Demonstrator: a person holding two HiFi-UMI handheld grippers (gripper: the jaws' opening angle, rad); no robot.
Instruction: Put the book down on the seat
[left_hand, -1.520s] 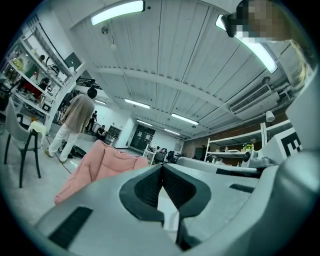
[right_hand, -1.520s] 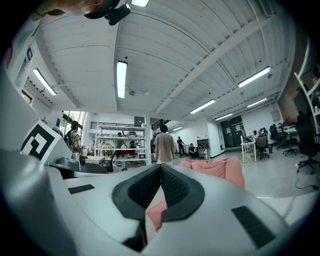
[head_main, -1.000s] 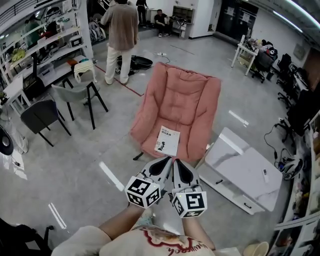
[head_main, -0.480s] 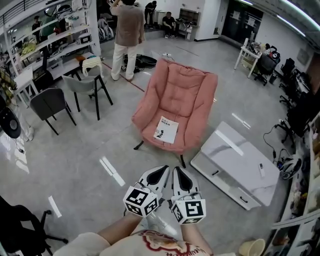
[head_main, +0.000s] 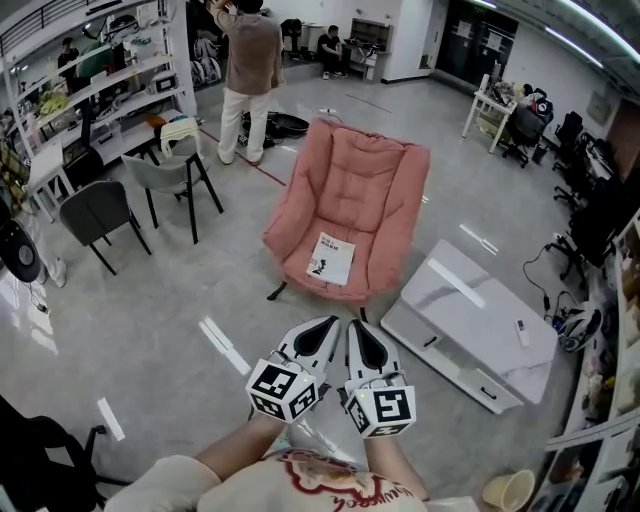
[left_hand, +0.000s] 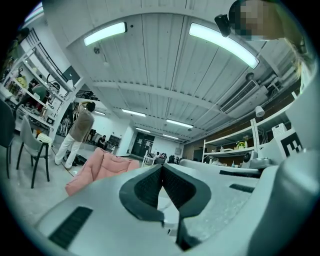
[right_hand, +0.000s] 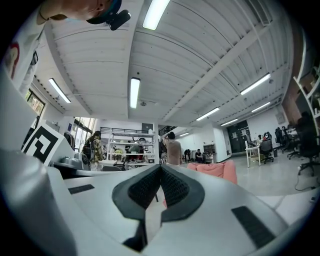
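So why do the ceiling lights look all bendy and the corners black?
Left gripper view: the wide-angle lens bows the ceiling light and blacks out the corners. Right gripper view: same bend, bright strip light glaring. Head view: even light, milder bend, the book on the pink chair looks sharp.

Book (head_main: 334, 258): cover print too small to read. Armchair (head_main: 350, 205) mostly blocked by left gripper (left_hand: 161, 169) and right gripper (right_hand: 160, 169) in their own views. Standing person (head_main: 245, 75) clipped at head view's top edge.
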